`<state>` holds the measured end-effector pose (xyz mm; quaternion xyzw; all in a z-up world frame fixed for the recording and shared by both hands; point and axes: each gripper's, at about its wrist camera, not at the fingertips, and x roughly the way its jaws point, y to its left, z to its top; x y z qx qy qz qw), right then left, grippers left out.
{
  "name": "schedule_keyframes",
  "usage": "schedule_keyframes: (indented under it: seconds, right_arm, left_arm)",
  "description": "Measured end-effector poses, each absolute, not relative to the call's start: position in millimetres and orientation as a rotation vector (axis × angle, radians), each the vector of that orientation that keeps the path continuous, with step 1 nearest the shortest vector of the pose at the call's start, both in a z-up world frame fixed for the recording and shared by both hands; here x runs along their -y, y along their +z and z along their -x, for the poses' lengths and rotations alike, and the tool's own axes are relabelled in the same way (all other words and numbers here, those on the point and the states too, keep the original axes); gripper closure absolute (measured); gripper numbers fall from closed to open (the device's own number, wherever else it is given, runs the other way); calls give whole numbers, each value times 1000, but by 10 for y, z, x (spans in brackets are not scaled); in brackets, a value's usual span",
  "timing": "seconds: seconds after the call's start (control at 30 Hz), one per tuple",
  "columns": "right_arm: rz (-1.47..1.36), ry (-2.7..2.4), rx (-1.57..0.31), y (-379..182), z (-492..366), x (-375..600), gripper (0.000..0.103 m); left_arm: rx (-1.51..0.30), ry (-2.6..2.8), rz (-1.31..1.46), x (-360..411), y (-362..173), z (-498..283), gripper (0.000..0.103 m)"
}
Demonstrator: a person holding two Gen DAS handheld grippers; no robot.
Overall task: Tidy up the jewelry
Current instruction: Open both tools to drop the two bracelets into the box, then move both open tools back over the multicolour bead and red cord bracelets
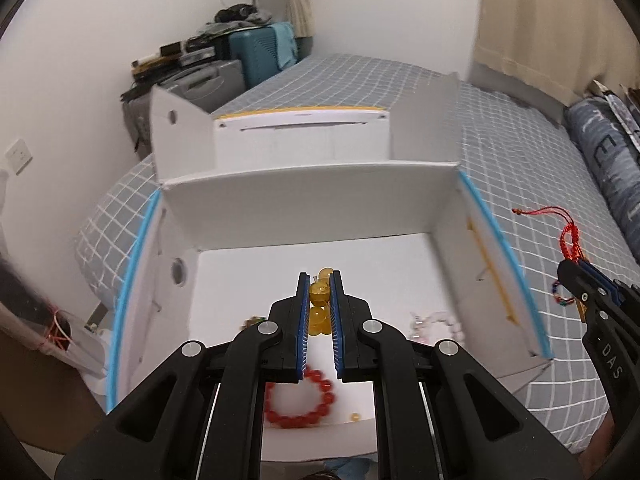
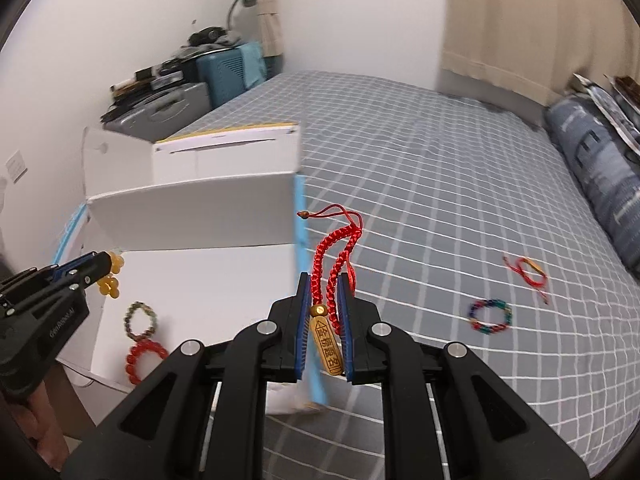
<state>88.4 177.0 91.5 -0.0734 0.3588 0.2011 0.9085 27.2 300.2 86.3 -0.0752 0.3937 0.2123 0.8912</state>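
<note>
My left gripper (image 1: 319, 280) is shut on a yellow bead bracelet (image 1: 320, 295) and holds it above the floor of an open white box (image 1: 256, 204); it also shows in the right wrist view (image 2: 105, 264). A red bead bracelet (image 1: 300, 398), a pale pink bracelet (image 1: 436, 322) and a brownish bead bracelet (image 2: 141, 320) lie inside the box. My right gripper (image 2: 324, 280) is shut on a red braided cord bracelet (image 2: 336, 256) with a wooden charm (image 2: 328, 348), just right of the box's blue-edged wall (image 2: 299, 224).
The box sits on a bed with a grey checked sheet (image 2: 440, 184). A multicoloured bead bracelet (image 2: 490, 316) and a thin red cord bracelet (image 2: 528, 272) lie on the sheet at the right. A pillow (image 2: 600, 168) lies at the far right. Suitcases (image 2: 224, 68) stand by the wall.
</note>
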Motion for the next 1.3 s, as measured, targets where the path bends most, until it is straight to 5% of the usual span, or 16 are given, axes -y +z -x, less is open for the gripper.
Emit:
schedule_keyframes:
  seconds: [0.9, 1.0, 1.07, 1.17, 1.3]
  right_arm:
    - [257, 490, -913, 298, -1111, -2792, 87]
    - [232, 508, -910, 302, -1111, -2778, 64]
    - [216, 515, -885, 353, -1074, -2744, 41]
    - [213, 520, -863, 428, -1044, -2707, 32]
    - [206, 511, -835, 525, -1024, -2637, 22]
  left_arm:
    - [-927, 497, 239, -3798, 367, -290, 93]
    - [-920, 492, 249, -3816, 379, -281, 91]
    - [-916, 490, 258, -3820, 397, -273, 78]
    - [-891, 499, 263, -3798, 454, -234, 53]
    - [-863, 516, 257, -3768, 550, -190, 34]
